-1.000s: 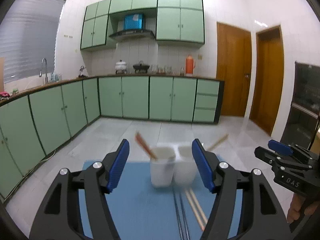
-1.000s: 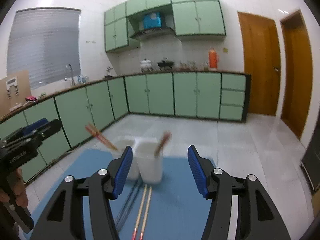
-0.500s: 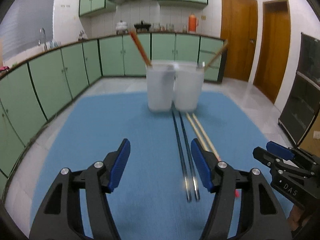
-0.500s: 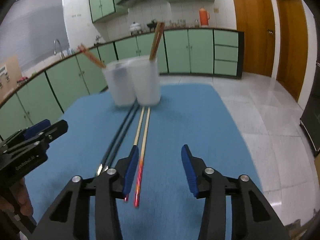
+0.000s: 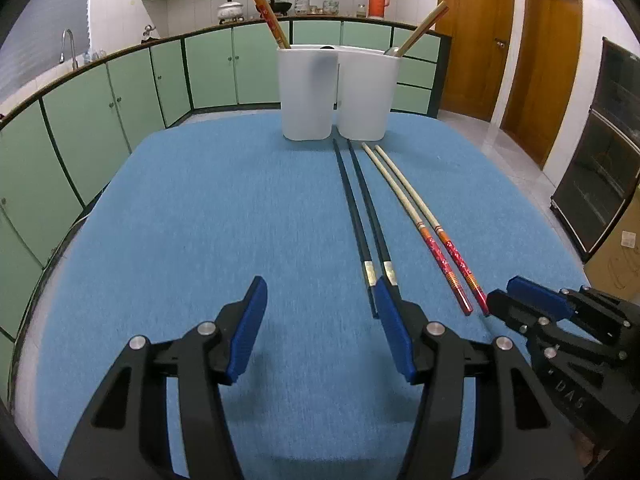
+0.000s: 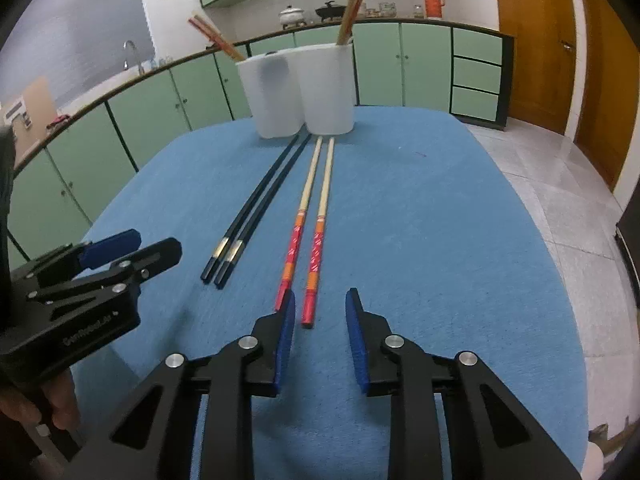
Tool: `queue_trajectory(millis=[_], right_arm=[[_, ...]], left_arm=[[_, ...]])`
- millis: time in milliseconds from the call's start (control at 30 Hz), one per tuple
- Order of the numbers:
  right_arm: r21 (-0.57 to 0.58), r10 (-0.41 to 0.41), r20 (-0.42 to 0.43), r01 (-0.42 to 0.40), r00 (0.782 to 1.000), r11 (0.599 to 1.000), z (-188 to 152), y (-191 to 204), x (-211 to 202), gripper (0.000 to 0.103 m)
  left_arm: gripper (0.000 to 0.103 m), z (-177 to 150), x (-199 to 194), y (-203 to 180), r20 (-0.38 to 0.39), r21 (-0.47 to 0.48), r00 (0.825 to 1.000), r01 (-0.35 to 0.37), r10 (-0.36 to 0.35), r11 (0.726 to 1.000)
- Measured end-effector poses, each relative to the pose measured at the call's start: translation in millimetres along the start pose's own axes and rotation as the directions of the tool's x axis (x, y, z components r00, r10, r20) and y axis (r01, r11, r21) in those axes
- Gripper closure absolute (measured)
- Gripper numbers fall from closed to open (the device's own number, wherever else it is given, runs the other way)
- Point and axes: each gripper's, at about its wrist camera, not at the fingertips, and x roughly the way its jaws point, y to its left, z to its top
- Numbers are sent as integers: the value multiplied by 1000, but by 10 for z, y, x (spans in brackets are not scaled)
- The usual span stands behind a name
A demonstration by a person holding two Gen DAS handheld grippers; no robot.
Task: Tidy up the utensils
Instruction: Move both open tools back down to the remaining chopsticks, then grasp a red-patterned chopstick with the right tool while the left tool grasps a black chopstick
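Jaws closing on both my grippers, left (image 5: pixel 318 334) empty, right (image 6: pixel 320 336) around red-handled chopsticks (image 6: pixel 314 264) at 12 o'clock, unpinched.

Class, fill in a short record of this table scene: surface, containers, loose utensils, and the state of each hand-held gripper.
surface: blue mat
containers: two white cups, side by side, chopsticks inside
loose utensils: black chopstick pair; red-handled chopstick pair, lying parallel
left hand-held gripper: closing, nothing gripped
right hand-held gripper: closing, red-handled chopstick end between jaws, not yet pinched
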Motion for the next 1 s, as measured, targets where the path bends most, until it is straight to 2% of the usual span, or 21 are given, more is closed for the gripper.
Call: queue_trajectory(millis=[367, 433, 500, 700, 1000], right_arm=[[-19, -25, -39, 25, 999, 1000, 10, 21, 113, 83], [-17, -41, -46, 40, 998, 999, 24, 10, 128, 94], [-7, -44, -48, 44, 998, 999, 42, -28, 134, 97], [19, -71, -46, 72, 996, 997, 65, -130, 117, 97], [38, -62, -7, 62, 998, 997, 147, -192, 73, 97]], left_arm=[[49, 10, 45, -26, -11, -5, 1000, 23, -23, 1000], [49, 11, 57, -34, -13, -6, 1000, 26, -26, 1000], [50, 7, 70, -33, -19, -4, 999, 33, -33, 999], [50, 6, 108, -83, -34, 7, 999, 40, -40, 999], [59, 23, 249, -71, -90, -20, 995, 48, -49, 999]])
